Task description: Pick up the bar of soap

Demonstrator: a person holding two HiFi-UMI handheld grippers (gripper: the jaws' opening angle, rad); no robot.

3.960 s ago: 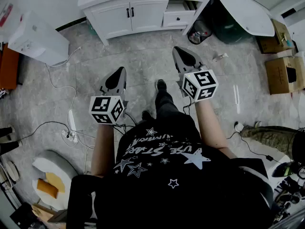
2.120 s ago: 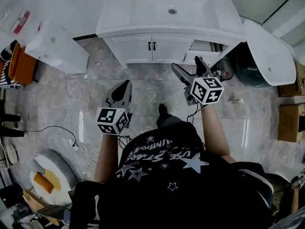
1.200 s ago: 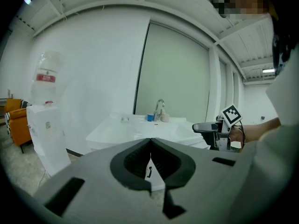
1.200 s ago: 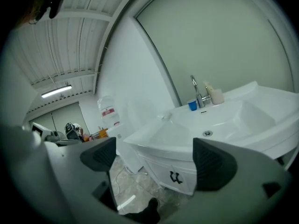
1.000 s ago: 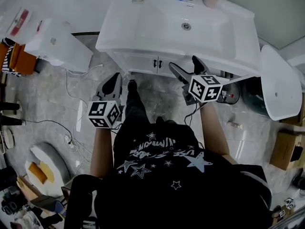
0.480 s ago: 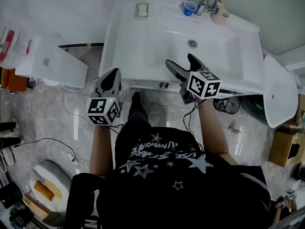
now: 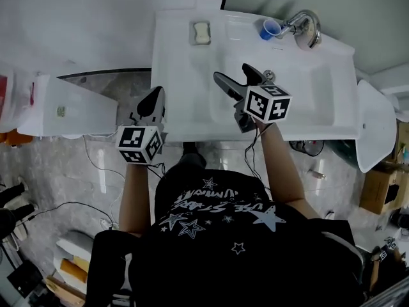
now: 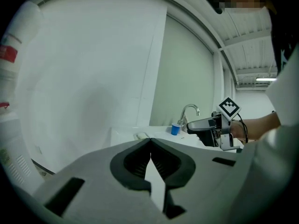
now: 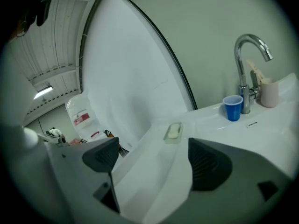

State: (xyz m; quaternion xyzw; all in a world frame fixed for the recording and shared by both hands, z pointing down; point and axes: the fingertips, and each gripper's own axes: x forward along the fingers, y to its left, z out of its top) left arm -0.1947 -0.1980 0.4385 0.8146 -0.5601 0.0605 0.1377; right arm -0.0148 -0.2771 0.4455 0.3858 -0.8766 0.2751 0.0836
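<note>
**Bar of soap lies untouched, well left of the faucet; one gripper wide, the other closed**

Head view: I look steeply down on a white washbasin. The faucet stands at its back edge. A blue cup sits just left of the faucet. Farther left, well apart from the faucet, the pale bar of soap lies flat in a soap dish on the back ledge. My right gripper hangs over the basin, in front of the faucet and to its left. Its two jaws are spread and point toward the ledge, with only white basin between them. My left gripper is much farther left of the faucet and nearer to me, over the basin's front left corner, well short of the soap.

Left gripper view: the two jaws meet at their tips, with nothing held between them. Beyond them I see the faucet with the blue cup at its foot. The right gripper reaches in on the faucet's right. The soap dish is a faint shape left of the faucet, too small for me to make out the soap.

Right gripper view: the jaws stand far apart and are closing a little, with nothing touching either pad. Through the gap I see the soap in its dish, far ahead and well left of the faucet. The blue cup touches or nearly touches the faucet's base on its left. A beige tumbler stands just right of the faucet.
</note>
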